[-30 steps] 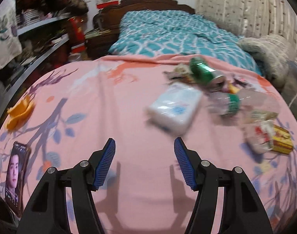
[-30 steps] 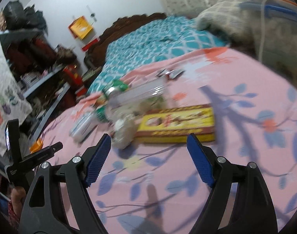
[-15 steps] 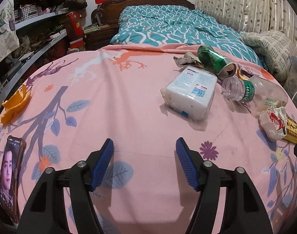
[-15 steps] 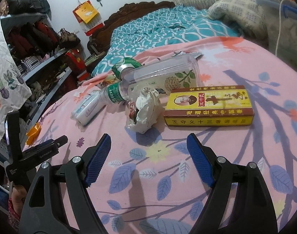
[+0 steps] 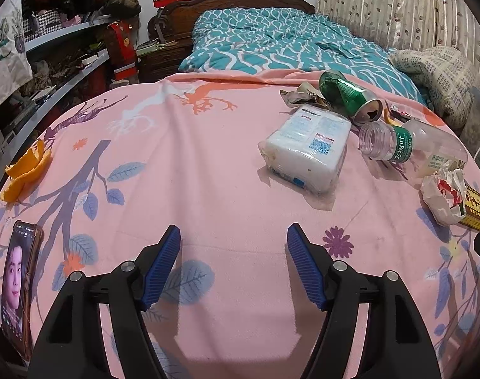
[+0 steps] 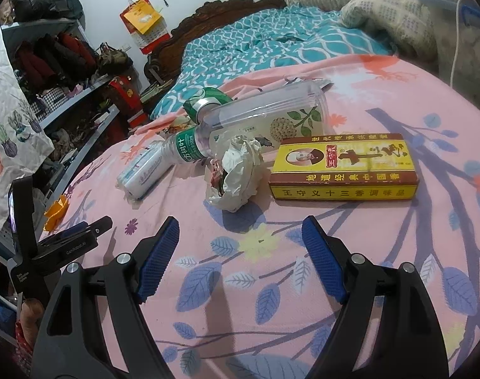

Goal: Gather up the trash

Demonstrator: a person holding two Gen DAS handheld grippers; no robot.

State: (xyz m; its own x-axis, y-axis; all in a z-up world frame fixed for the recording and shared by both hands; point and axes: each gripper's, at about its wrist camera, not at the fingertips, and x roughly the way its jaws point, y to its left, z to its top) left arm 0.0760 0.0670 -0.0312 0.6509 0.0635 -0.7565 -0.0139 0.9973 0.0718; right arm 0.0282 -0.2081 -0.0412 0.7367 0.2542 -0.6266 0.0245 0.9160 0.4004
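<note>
Crumpled paper wad [image 6: 235,172] touches capless bottle [image 6: 252,128] (lying sideways), beside yellow box [image 6: 344,167].

Both grippers are showing black angular frames. The left gripper [image 5: 233,254] and right gripper [image 6: 240,248] are wearing ribbed blue pads and silver screws.

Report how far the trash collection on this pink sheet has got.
Nothing looks collected yet. Both the left claw and right claw are open and empty above the sheet. Still lying there: crumpled paper, yellow spice box, clear plastic bottle, green can, tissue pack and orange peel. No bin or bag shows.
</note>
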